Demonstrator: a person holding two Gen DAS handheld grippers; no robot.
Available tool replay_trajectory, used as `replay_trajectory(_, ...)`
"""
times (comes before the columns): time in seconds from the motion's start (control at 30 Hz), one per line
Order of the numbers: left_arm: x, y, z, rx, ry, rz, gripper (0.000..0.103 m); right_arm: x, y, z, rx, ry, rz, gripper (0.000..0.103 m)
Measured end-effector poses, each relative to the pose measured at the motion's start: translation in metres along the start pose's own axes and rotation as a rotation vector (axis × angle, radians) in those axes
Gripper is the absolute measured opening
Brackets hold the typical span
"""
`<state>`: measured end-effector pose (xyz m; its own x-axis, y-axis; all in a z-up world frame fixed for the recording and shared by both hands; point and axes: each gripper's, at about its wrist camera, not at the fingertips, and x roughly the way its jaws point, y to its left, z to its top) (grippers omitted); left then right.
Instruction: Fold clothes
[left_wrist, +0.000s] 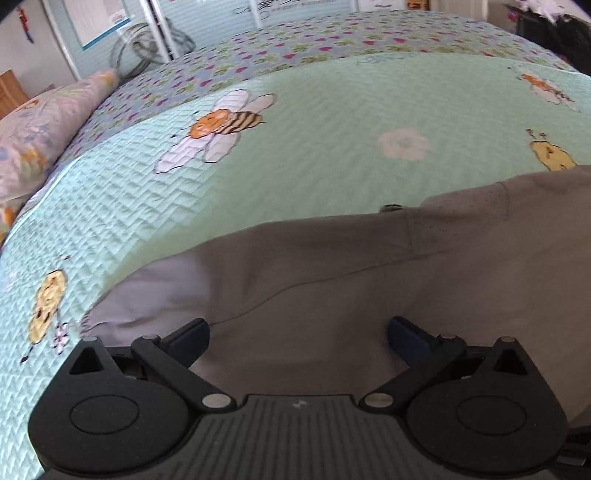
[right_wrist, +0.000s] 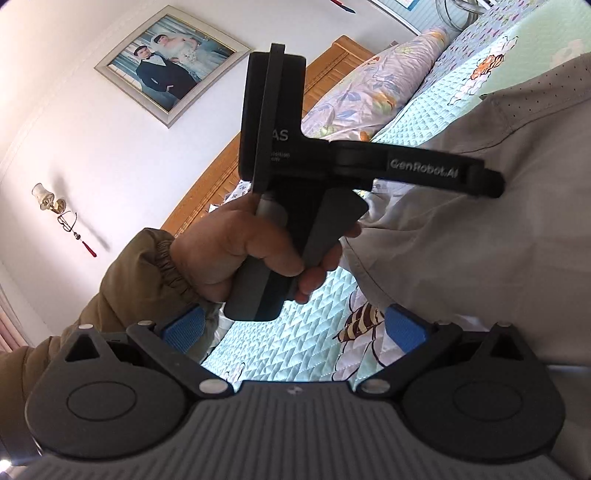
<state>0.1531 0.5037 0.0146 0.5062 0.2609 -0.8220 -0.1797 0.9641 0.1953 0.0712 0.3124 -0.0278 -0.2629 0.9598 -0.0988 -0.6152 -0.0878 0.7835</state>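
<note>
Barely begun: grey garment (left_wrist: 332, 280) spread loose on bed (left_wrist: 295, 155), under and ahead of left tool (left_wrist: 298, 332), jaws wide, empty. Right tool (right_wrist: 295, 325) wide too, empty. Folding all left.

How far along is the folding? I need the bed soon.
Early. Done: the grey garment lies on the quilt, one edge turned back over it, showing its paler inside. In hand: nothing; the left gripper sits over the cloth with jaws open, and the right gripper is open too. Left: nearly all the folds.
</note>
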Motion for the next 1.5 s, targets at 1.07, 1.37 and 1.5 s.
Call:
replay_trajectory(1.07, -0.031, 0.083, -0.023, -0.502, -0.318, -0.029, 0.103, -0.003, -0.01, 0.006, 0.054, -0.024, 0.064, 0.103)
replay_trajectory(1.37, -0.007, 0.121, -0.085, -0.454, -0.035, 0.229, 0.103, -0.003, -0.01, 0.006, 0.056, -0.026, 0.064, 0.103)
replay_trajectory(1.5, -0.023, 0.139, -0.097, -0.525, -0.041, 0.249, 0.103, -0.004, -0.012, 0.007, 0.064, -0.03, 0.072, 0.103)
